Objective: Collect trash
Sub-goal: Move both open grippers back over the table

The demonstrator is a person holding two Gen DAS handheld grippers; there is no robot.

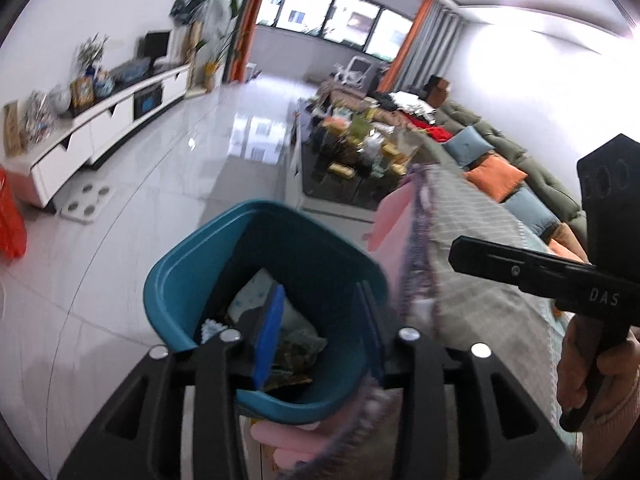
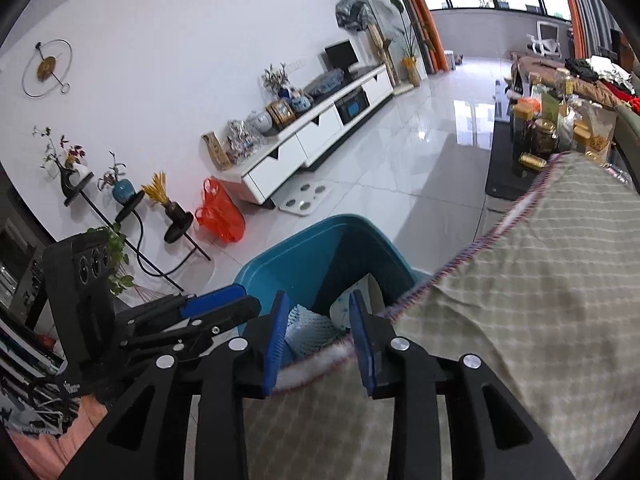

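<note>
Left wrist: bin (image 1: 256, 256) rim abuts blanket (image 1: 472, 240) edge.

Trash (image 1: 276, 320) in bin (image 1: 168, 280) — bin left of blanket (image 1: 480, 288) — on floor (image 1: 160, 184)

left gripper (image 1: 320, 332): black angular frame, blue finger pads (image 1: 269, 336), round silver screws. right gripper (image 2: 322, 344) the same build; "das" in white on its body.

White letters "DAS" on the black body of the right gripper (image 1: 560, 276) at the right of the left wrist view, no other readable text, labels on far jars too blurred
</note>
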